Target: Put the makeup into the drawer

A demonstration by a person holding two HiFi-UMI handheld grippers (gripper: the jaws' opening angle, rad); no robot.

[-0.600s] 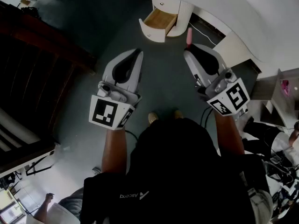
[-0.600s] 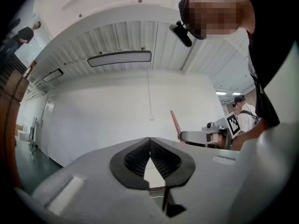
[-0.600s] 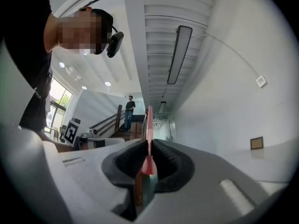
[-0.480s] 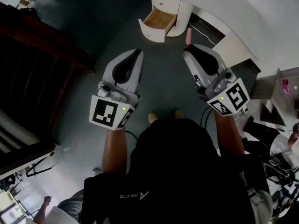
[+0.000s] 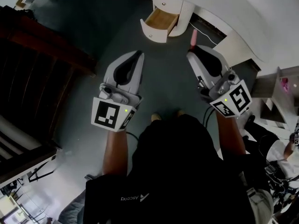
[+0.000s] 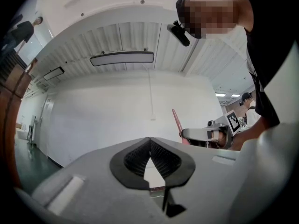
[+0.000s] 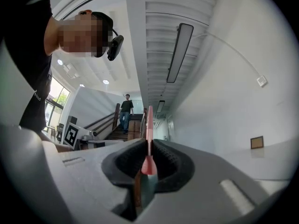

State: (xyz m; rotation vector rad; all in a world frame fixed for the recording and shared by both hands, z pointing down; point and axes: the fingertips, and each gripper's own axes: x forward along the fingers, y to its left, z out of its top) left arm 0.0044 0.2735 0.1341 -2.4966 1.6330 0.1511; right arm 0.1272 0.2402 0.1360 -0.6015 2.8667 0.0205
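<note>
An open wooden-bottomed drawer (image 5: pixel 160 20) sticks out of a small white cabinet (image 5: pixel 174 5) at the top of the head view. My right gripper (image 5: pixel 191 52) is shut on a thin pink makeup stick (image 5: pixel 193 35), which points up beside the cabinet, to the right of the drawer. In the right gripper view the pink makeup stick (image 7: pixel 149 125) stands upright between the closed pads of that gripper (image 7: pixel 149 146). My left gripper (image 5: pixel 138 55) hangs below the drawer, shut with nothing in it. The left gripper view shows its jaws (image 6: pixel 150 140) meeting, with the pink makeup stick (image 6: pixel 177 123) off to the right.
Dark grey floor (image 5: pixel 93 22) lies under both grippers. Dark wooden stairs (image 5: pixel 32 64) run down the left side. A white curved wall (image 5: pixel 243 13) and a desk with clutter (image 5: pixel 280 92) fill the right. A cable (image 5: pixel 210 36) runs on the floor near the cabinet.
The whole head view has shifted slightly. My right gripper with the pink stick has edged a little to the right. Both grippers stay shut as before.
</note>
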